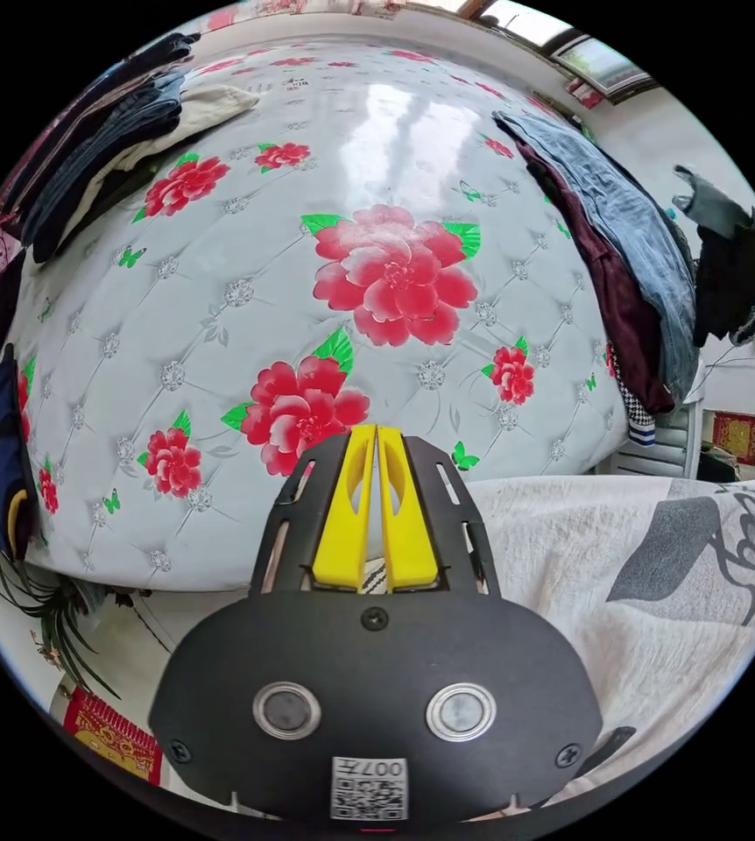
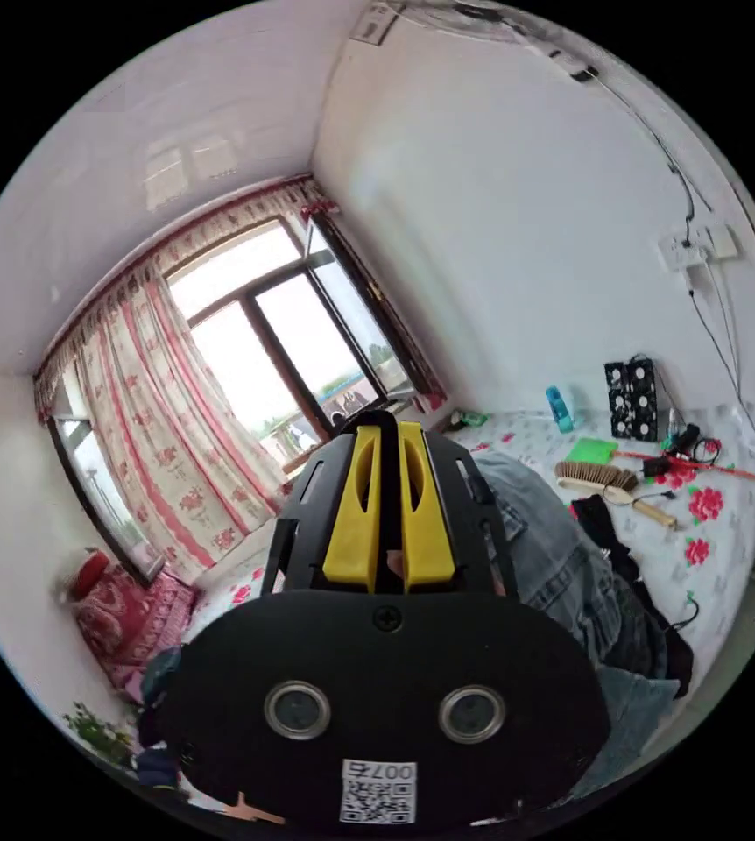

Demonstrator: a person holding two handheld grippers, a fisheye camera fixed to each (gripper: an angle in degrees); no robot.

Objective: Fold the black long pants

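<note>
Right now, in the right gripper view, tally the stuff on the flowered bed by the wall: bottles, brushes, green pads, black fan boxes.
teal bottle: 1
brush: 1
green pad: 1
black fan box: 1
Total: 4

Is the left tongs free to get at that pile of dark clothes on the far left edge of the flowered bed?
Probably yes: the left tongs hang shut with nothing in them, and bare flowered bed cover lies between them and the dark clothes pile.
</note>
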